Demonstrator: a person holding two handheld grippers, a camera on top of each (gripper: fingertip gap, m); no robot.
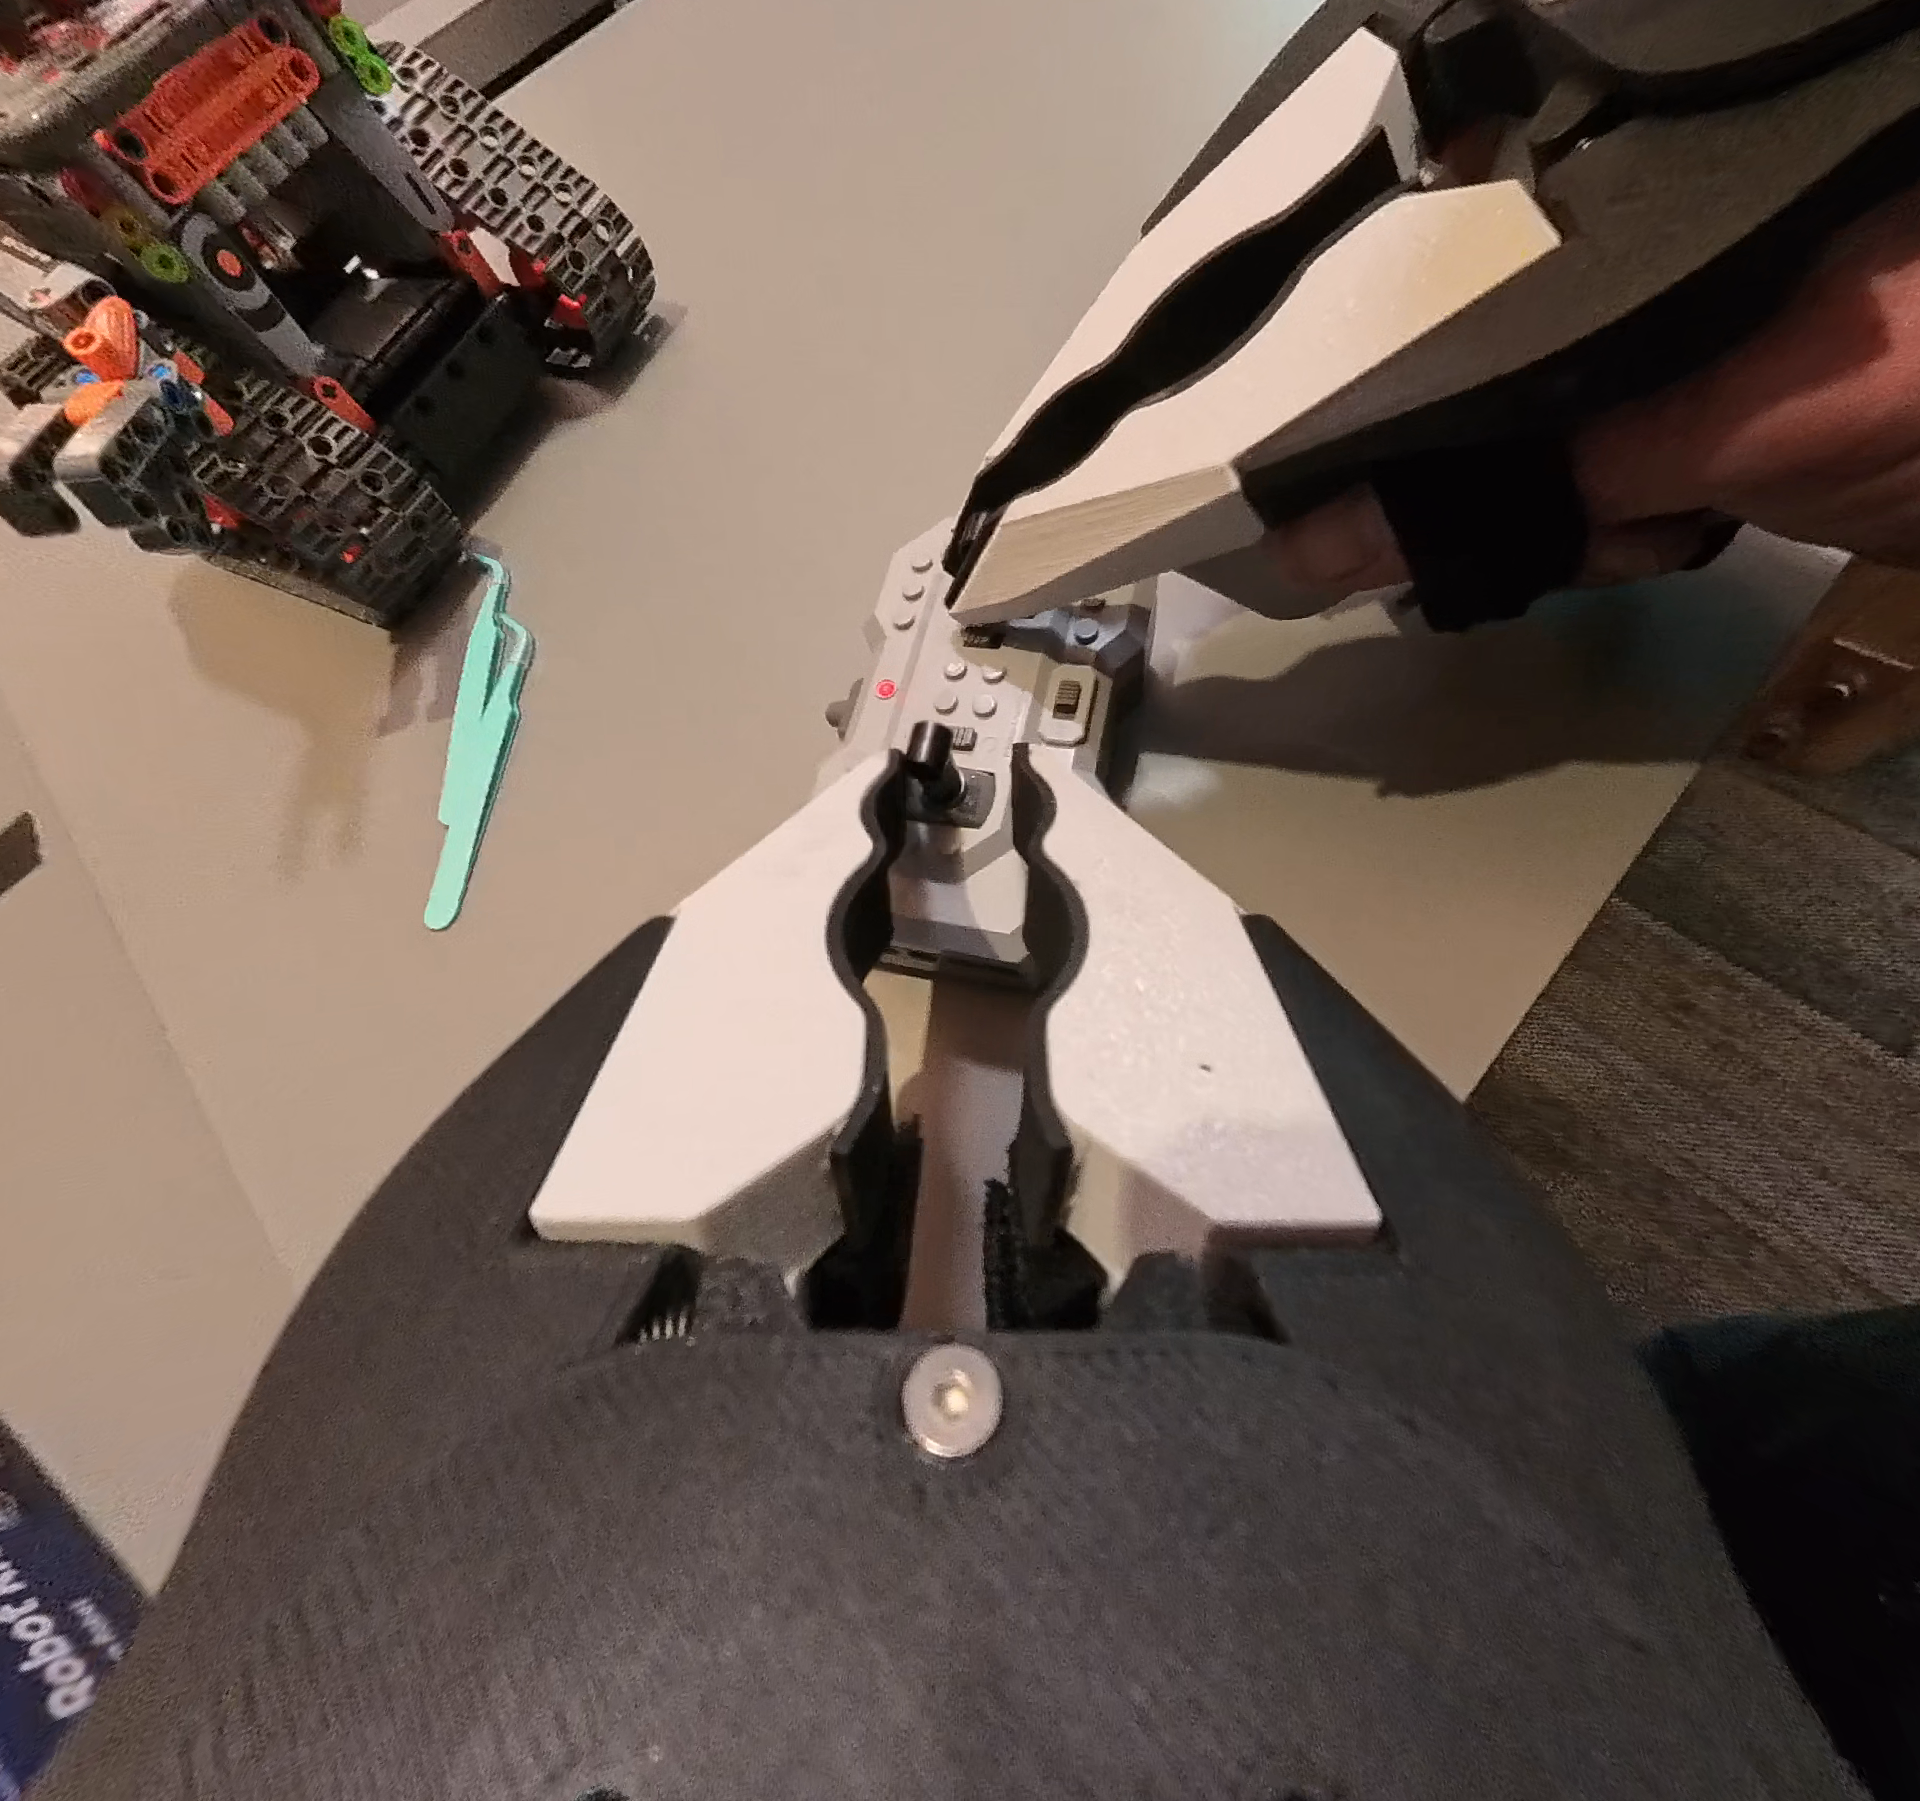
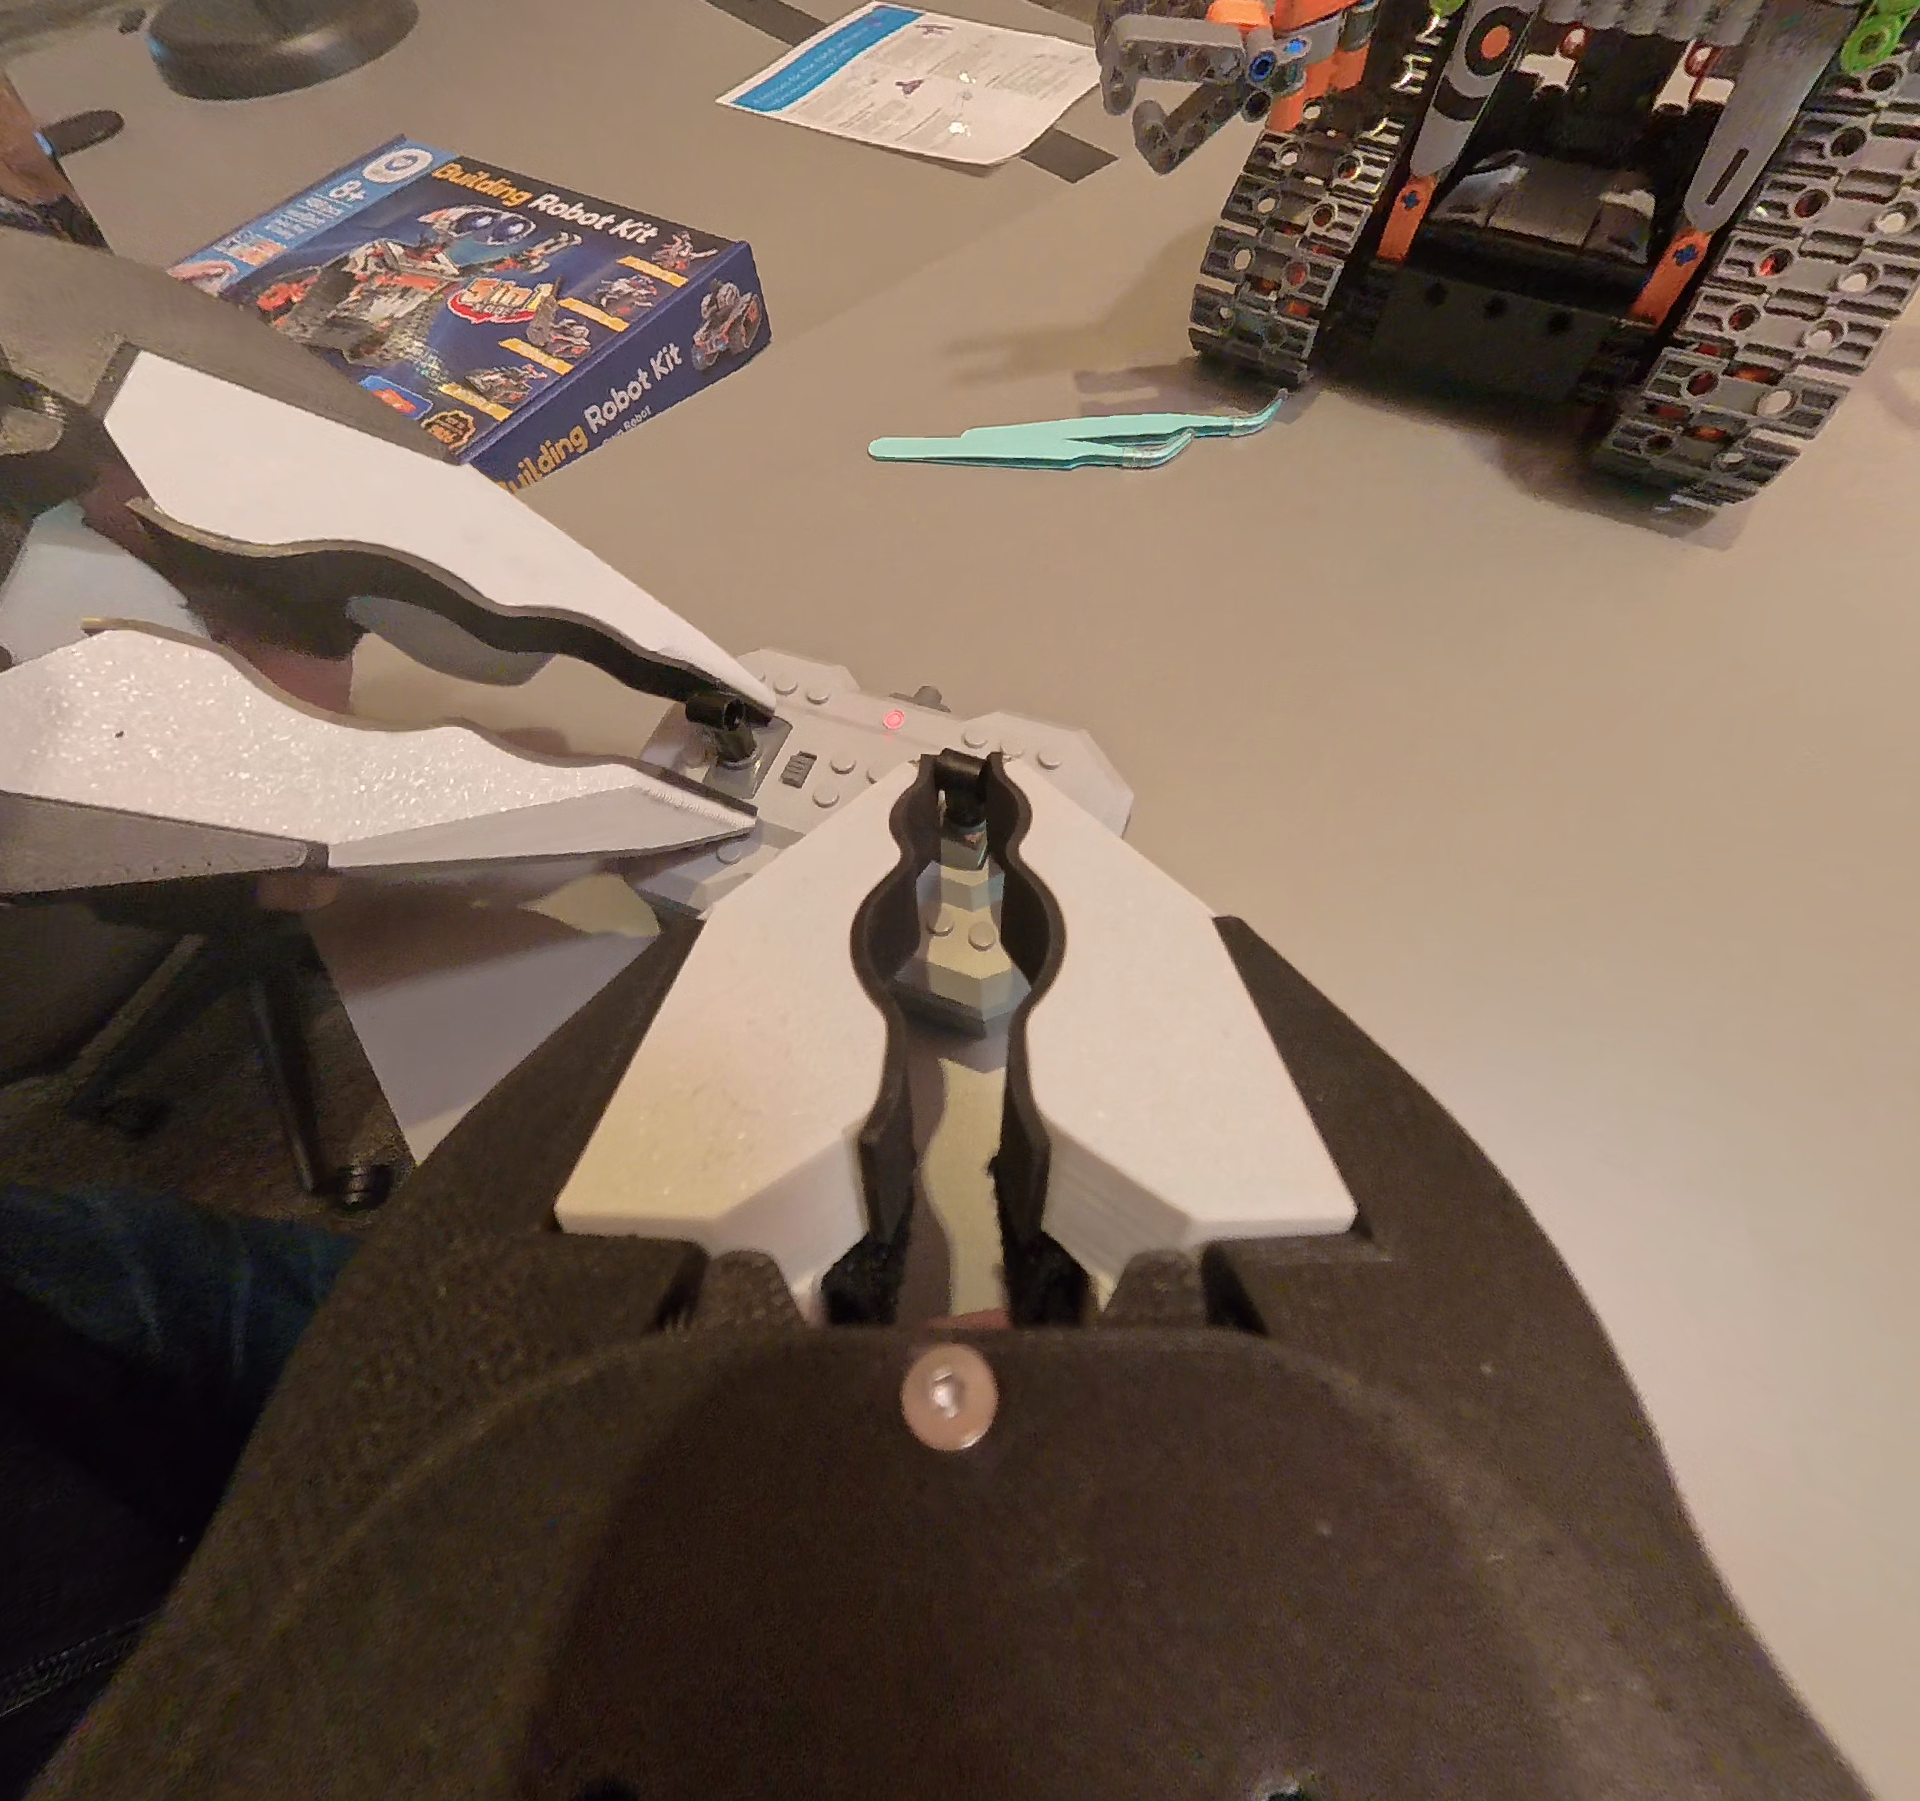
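2 tools, narrowly parted, straddling joysticks (image 1: 928,764)

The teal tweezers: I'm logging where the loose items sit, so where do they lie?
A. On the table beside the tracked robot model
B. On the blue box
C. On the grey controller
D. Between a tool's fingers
A: the teal tweezers lie flat on the table, just in front of the tracked robot model, clear of both tools.
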